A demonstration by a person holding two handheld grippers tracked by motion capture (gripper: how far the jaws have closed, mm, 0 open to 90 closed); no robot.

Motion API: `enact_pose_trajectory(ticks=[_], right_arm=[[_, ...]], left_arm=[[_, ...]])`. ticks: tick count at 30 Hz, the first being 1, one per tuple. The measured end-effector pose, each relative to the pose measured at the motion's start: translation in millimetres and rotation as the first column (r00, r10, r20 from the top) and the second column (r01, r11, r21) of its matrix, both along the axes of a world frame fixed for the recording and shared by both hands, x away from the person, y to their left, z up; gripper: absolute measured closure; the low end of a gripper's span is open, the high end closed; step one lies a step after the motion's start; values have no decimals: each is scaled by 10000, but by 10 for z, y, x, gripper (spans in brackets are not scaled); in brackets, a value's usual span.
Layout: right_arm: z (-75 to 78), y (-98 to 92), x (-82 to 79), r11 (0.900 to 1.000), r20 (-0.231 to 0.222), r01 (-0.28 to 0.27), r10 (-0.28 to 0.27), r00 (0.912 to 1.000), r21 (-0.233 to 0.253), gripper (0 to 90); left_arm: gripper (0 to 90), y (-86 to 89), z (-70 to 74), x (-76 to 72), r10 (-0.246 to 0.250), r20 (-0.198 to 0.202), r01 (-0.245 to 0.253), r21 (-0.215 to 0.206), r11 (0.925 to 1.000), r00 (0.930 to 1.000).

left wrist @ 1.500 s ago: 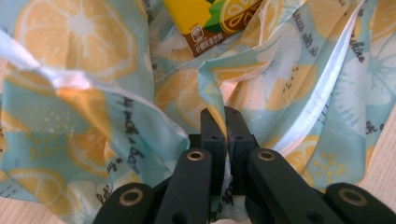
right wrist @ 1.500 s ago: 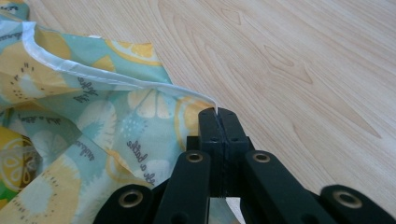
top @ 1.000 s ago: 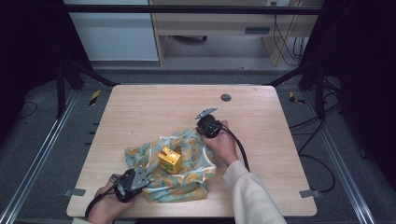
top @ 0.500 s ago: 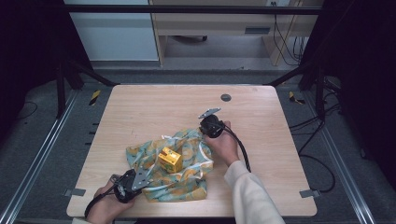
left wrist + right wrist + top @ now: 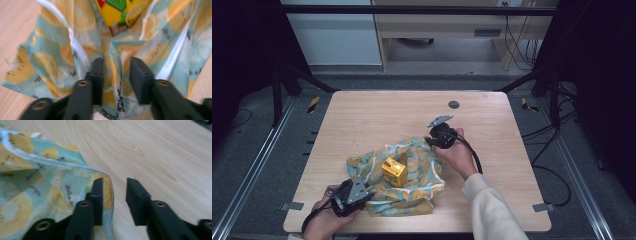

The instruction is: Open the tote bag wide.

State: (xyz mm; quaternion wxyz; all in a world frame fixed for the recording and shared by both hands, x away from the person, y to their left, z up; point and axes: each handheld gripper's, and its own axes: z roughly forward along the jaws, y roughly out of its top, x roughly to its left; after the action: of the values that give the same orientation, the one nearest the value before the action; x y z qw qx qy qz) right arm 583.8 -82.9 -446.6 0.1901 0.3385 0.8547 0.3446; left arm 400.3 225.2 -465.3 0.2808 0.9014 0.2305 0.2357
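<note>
Your right gripper (image 5: 438, 138) has slid down from the bare wood to the cloth's (image 5: 412, 170) far right edge since a second ago, and your left gripper (image 5: 354, 192) has crept in a touch at the near edge. In the right gripper view, your jaws stand apart with the cloth's hem (image 5: 105, 177) lying just by the left jaw and bare wood showing in the gap; nothing is pinched. In the left gripper view, your left jaws are spread too, straddling a raised fold (image 5: 115, 75) of the lemon-print cloth without closing on it. Just beyond that fold sits the yellow carton (image 5: 120, 13), upright near the middle of the crumpled cloth in the high view. The cloth lies on the near half of the wooden table (image 5: 377, 115).
</note>
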Motion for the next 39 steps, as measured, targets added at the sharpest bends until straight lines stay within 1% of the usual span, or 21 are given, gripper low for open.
enact_pose_trajectory(ticks=[1,2,4,6,8,10,11,12,13,15,16,19,22,25,29,30,32,34,36,37,39], right_arm=[[42,-6,-33,9999,114,-117,116,9999,29,601],[98,-6,-83,9997,215,-179,176,9996,143,543],[173,-3,-150,9995,364,-277,272,9990,143,467],[252,7,-231,9993,519,-345,336,9981,168,399],[326,23,-325,9985,587,-502,487,9971,237,362],[370,42,-404,9975,560,-648,632,9964,265,341],[389,53,-455,9970,609,-714,696,9957,288,339],[402,63,-505,9963,609,-785,763,9952,356,331],[416,68,-553,9962,593,-819,801,9950,286,325],[437,72,-653,9956,631,-898,879,9941,283,318],[445,71,-685,9954,620,-904,882,9942,332,317],[465,55,-809,9934,683,-1085,1058,9920,382,317],[458,48,-915,9913,661,-1266,1241,9901,356,316],[411,32,-1025,9897,583,-1405,1387,9886,272,306],[339,7,-1138,9877,367,-1533,1521,9877,316,273],[316,9,-1162,9868,330,-1578,1566,9871,367,272],[258,24,-1209,9838,233,-1767,1761,9841,291,251],[230,35,-1230,9825,186,-1845,1841,9827,251,243],[194,44,-1260,9811,146,-1929,1927,9811,140,227],[177,46,-1269,9800,136,-1984,1983,9801,121,221],[120,47,-1294,9783,-24,-2071,2071,9783,66,205]], left_arm=[[604,0,9,-5,-9,39,10,-265,9996,10000],[571,1,14,-5,-27,20,27,-419,9991,10000],[498,-3,28,-9,-37,-26,35,-705,9975,10000],[465,-8,47,-16,-79,121,91,-996,9950,9999],[421,-12,69,-21,-34,106,47,-1274,9918,9999],[402,-5,92,-19,-2,78,13,-1407,9900,10000],[394,-6,95,-17,82,33,-76,-1611,9869,10000],[391,5,110,-11,83,-34,-87,-1639,9864,10000],[391,11,120,-8,210,-45,-215,-1828,9829,9998],[398,19,138,-6,422,41,-406,-1901,9809,9991],[405,30,155,-1,460,75,-438,-1852,9817,9989],[414,61,209,10,688,234,-626,-2036,9771,9974],[416,78,256,34,1006,454,-891,-2089,9739,9939],[416,91,300,102,1300,551,-1143,-2284,9668,9900],[406,80,363,242,1538,807,-1328,-2208,9662,9848],[401,74,374,280,1613,747,-1412,-2225,9646,9841],[386,54,382,385,1692,548,-1552,-2002,9674,9841],[381,36,384,445,1660,687,-1516,-1776,9724,9837],[368,26,379,511,1704,588,-1582,-1713,9724,9836],[360,17,356,550,1749,335,-1663,-1778,9699,9840],[346,3,293,607,1771,170,-1719,-1653,9711,9840]])
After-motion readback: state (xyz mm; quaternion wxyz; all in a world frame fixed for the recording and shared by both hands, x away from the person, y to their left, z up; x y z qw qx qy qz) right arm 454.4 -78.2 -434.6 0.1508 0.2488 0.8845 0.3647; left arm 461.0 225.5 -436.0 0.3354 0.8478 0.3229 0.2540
